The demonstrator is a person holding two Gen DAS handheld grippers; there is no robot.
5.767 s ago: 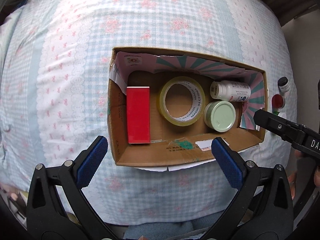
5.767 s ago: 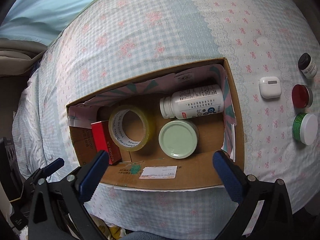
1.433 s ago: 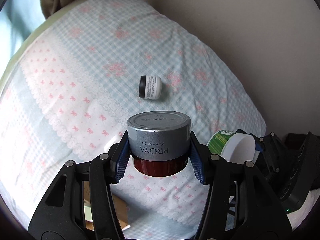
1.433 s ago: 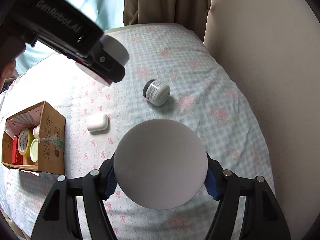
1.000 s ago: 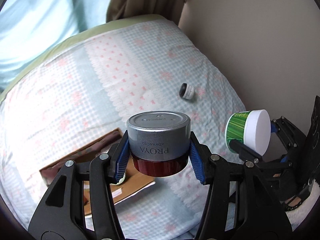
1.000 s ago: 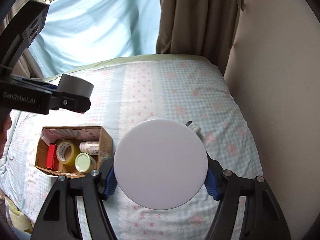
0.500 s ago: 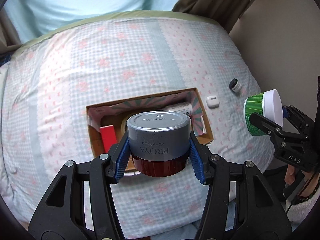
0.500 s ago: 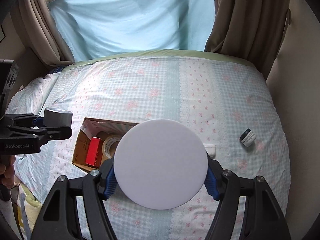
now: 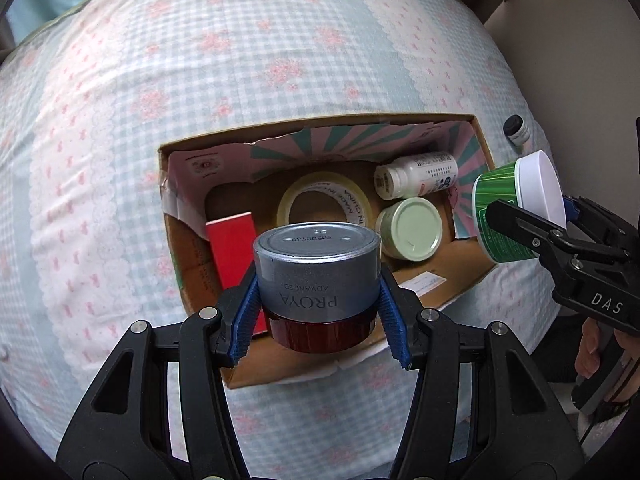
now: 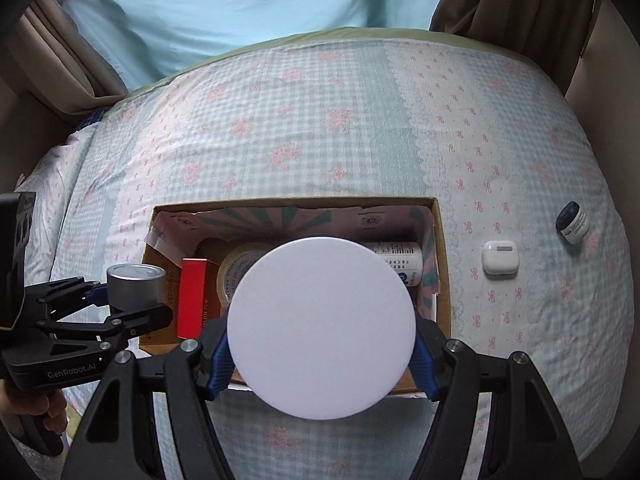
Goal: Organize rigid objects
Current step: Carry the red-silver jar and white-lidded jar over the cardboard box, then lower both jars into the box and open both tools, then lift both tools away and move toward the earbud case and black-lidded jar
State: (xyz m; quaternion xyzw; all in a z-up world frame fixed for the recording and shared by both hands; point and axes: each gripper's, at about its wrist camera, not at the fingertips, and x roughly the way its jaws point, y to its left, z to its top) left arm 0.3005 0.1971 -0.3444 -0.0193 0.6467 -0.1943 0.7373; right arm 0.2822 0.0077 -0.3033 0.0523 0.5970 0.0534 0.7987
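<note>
My left gripper [image 9: 318,312] is shut on a grey-lidded red PROYA cream jar [image 9: 316,268] and holds it over the near edge of an open cardboard box [image 9: 188,148]. My right gripper [image 10: 320,344] is shut on a green jar with a white lid [image 10: 320,328], also above the box [image 10: 440,264]. That jar shows in the left wrist view [image 9: 516,208] over the box's right end. The box holds a red box [image 9: 232,248], a tape roll [image 9: 324,200], a white bottle [image 9: 416,174] and a pale green-lidded jar [image 9: 410,228].
The box sits on a bed with a checked floral sheet [image 10: 320,120]. A white earbud case [image 10: 500,258] and a small black-capped jar [image 10: 573,224] lie on the sheet right of the box. A wall and curtain stand at the far right.
Both grippers have come closer to the box with their jars, which now fills more of both views. Both grips are unchanged.
</note>
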